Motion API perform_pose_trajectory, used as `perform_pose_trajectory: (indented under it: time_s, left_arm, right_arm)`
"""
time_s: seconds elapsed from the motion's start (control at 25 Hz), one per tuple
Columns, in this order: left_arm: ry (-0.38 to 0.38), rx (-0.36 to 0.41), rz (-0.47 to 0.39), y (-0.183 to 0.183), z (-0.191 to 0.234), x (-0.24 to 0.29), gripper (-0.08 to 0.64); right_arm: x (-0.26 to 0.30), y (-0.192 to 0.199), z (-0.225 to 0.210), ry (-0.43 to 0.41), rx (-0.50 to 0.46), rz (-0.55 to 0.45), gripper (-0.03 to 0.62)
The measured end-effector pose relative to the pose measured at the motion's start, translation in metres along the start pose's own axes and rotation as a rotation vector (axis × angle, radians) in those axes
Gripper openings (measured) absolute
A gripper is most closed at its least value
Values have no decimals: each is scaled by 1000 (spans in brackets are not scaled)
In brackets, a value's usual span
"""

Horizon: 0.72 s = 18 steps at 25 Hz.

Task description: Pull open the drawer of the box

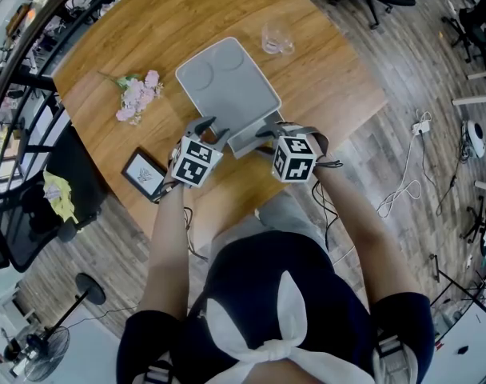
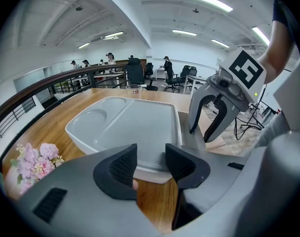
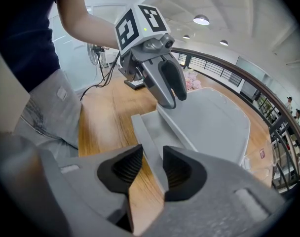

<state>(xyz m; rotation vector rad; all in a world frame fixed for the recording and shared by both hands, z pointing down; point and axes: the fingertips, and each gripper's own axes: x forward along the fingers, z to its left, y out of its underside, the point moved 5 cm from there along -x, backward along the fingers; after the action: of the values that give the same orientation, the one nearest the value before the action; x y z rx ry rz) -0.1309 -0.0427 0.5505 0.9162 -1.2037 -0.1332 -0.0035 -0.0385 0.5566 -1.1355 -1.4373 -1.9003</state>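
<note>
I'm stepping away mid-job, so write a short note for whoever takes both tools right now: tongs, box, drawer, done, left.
Left tongs: apart, tips at the near corner of the box, no clear grip.
Right tongs: closed on the front wall of the drawer.
The box sits on the wooden table; the drawer sticks out part way toward the person.
Done: drawer gripped and partly open.
Left: probably pull it further out while steadying the box.

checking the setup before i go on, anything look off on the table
Nothing stands out. The drawer juts from the grey box, but the right gripper holds its front wall; nothing spilled or damaged.
</note>
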Motion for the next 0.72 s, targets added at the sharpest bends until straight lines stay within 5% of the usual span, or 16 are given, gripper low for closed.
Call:
perform_pose_trajectory:
  time_s: [0.72]
  left_arm:
    - [-9,-5,-9,-1,-1,-1,193]
  right_arm:
    - [-6,6,18,-23,12,3,127]
